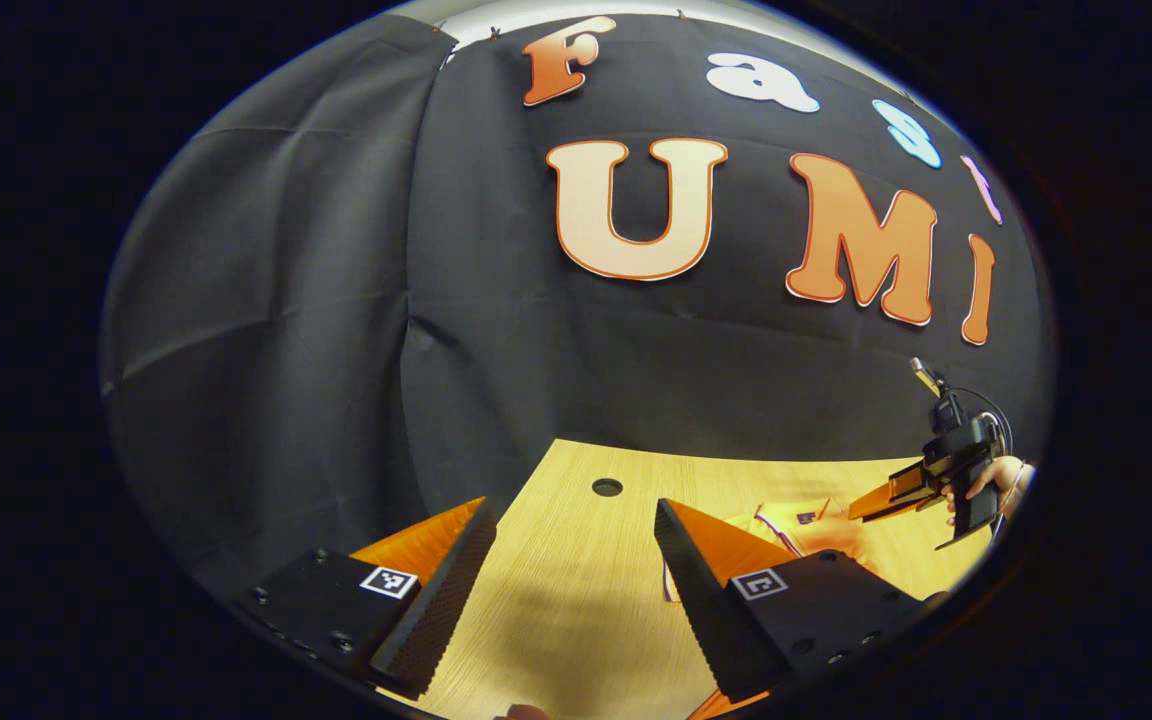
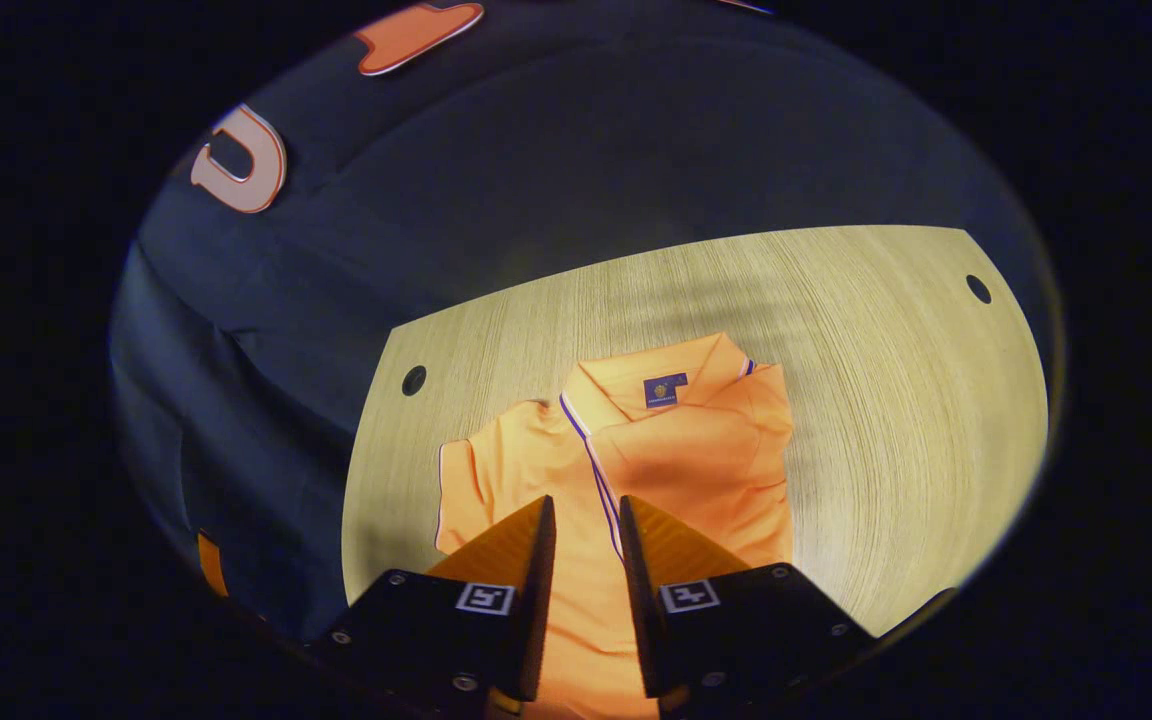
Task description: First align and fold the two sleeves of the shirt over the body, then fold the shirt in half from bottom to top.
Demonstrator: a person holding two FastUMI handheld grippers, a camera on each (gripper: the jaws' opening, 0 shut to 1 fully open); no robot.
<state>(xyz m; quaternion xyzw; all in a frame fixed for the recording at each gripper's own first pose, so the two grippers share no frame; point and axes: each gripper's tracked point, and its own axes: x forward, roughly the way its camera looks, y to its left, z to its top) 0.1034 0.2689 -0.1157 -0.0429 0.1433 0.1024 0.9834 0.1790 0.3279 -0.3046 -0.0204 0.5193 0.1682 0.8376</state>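
Note:
An orange polo shirt (image 2: 696, 450) lies flat on the wooden table (image 2: 886, 400), collar at the far end. The sleeve on the view's right is folded over the chest; the other sleeve (image 2: 481, 480) spreads out to the left. My right gripper (image 2: 586, 505) hovers over the shirt's middle, its fingers a narrow gap apart with nothing between them. My left gripper (image 1: 574, 505) is wide open above bare table, left of the shirt (image 1: 816, 530). The left gripper view also catches the right gripper (image 1: 871, 507), held by a hand (image 1: 996, 480), over the shirt.
The table has round holes (image 2: 414, 380) (image 2: 978, 289) near its far corners, one seen ahead of the left gripper (image 1: 607, 487). Black cloth walls close the booth behind and to the left. Bare wood surrounds the shirt on all sides.

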